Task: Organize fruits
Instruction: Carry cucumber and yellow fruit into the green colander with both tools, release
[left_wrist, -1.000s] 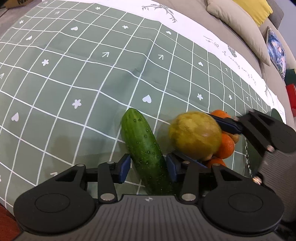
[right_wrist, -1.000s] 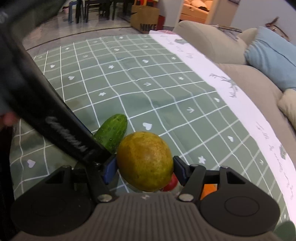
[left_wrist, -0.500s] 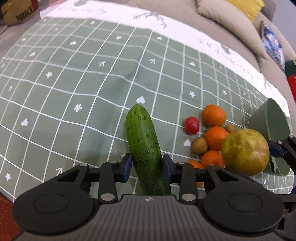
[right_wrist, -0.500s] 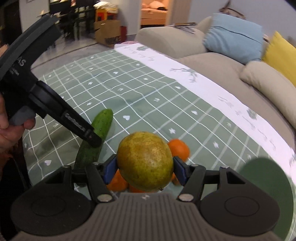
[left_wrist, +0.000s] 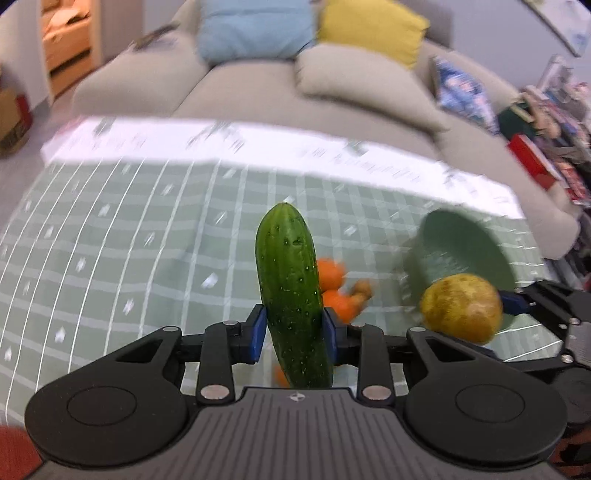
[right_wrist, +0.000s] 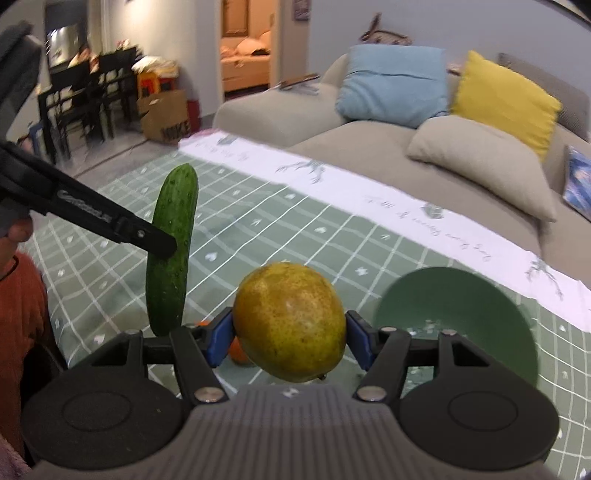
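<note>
My left gripper (left_wrist: 293, 334) is shut on a green cucumber (left_wrist: 290, 295) and holds it upright above the green checked tablecloth (left_wrist: 129, 258). The cucumber also shows in the right wrist view (right_wrist: 171, 251), lifted and tilted. My right gripper (right_wrist: 290, 336) is shut on a yellow-green mango (right_wrist: 290, 321), held in the air. The mango also shows in the left wrist view (left_wrist: 461, 308), in front of a green bowl (left_wrist: 465, 247). The bowl (right_wrist: 458, 314) lies to the right of the mango. Oranges (left_wrist: 328, 273) and a small brown fruit (left_wrist: 362, 288) lie on the cloth behind the cucumber.
A beige sofa (right_wrist: 388, 140) with blue (right_wrist: 391, 85), yellow (right_wrist: 506, 99) and beige cushions (right_wrist: 480, 162) stands beyond the table's far edge. A white printed border (right_wrist: 369, 192) runs along that edge. A dining table with chairs (right_wrist: 85, 96) and a cardboard box (right_wrist: 166, 114) stand far left.
Both grippers have risen and tilted up. The cucumber has left the cloth in my left gripper. The mango has moved right, closer to the green bowl.
</note>
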